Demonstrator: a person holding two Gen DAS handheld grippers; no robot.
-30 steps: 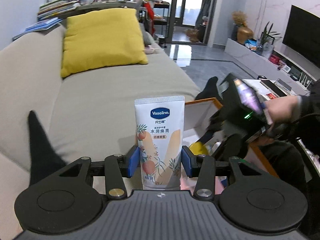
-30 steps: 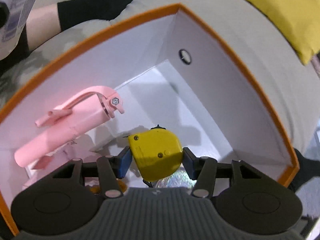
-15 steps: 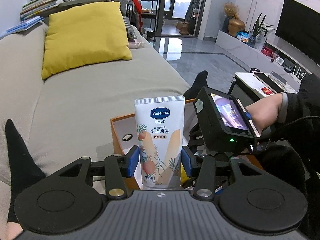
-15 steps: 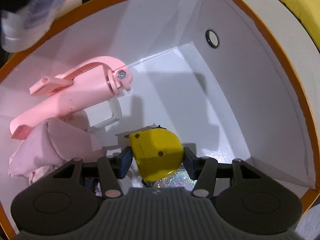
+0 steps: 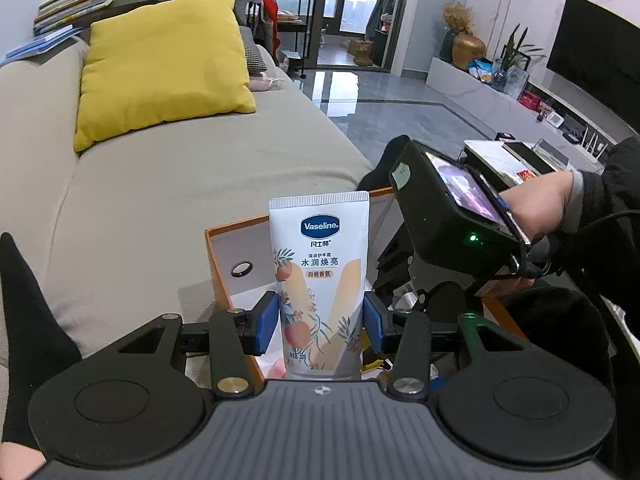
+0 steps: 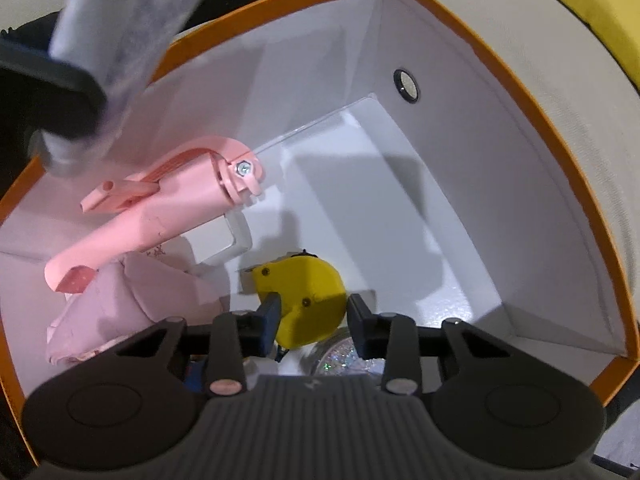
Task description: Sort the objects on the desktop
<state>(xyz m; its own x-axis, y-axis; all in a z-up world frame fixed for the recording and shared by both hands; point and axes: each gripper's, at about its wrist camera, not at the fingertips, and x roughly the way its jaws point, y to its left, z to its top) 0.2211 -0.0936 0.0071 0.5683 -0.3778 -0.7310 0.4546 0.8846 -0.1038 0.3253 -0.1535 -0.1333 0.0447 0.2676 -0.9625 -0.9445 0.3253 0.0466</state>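
My left gripper (image 5: 320, 322) is shut on a white Vaseline hand-cream tube (image 5: 320, 280), held upright over the near edge of an orange-rimmed white box (image 5: 224, 236) on the sofa. In the right wrist view my right gripper (image 6: 314, 312) points down into the box (image 6: 500, 68). Its jaws are closing with a yellow tape measure (image 6: 308, 292) between them. The left pad overlaps it and a gap shows at the right pad. The tape measure looks to lie lower than the fingers. The tube (image 6: 132, 12) shows blurred at the top left.
Inside the box lie a pink handled tool (image 6: 160, 216), a pink soft pouch (image 6: 132, 300), a white block (image 6: 224, 240) and something glittery (image 6: 344, 356). A yellow cushion (image 5: 160, 64) rests on the grey sofa. A hand (image 5: 540, 208) holds the right gripper's black housing (image 5: 440, 200).
The right jaws have narrowed and the tape measure now looks smaller and lower, with a gap at the right pad. The left gripper with the tube has come over the box.
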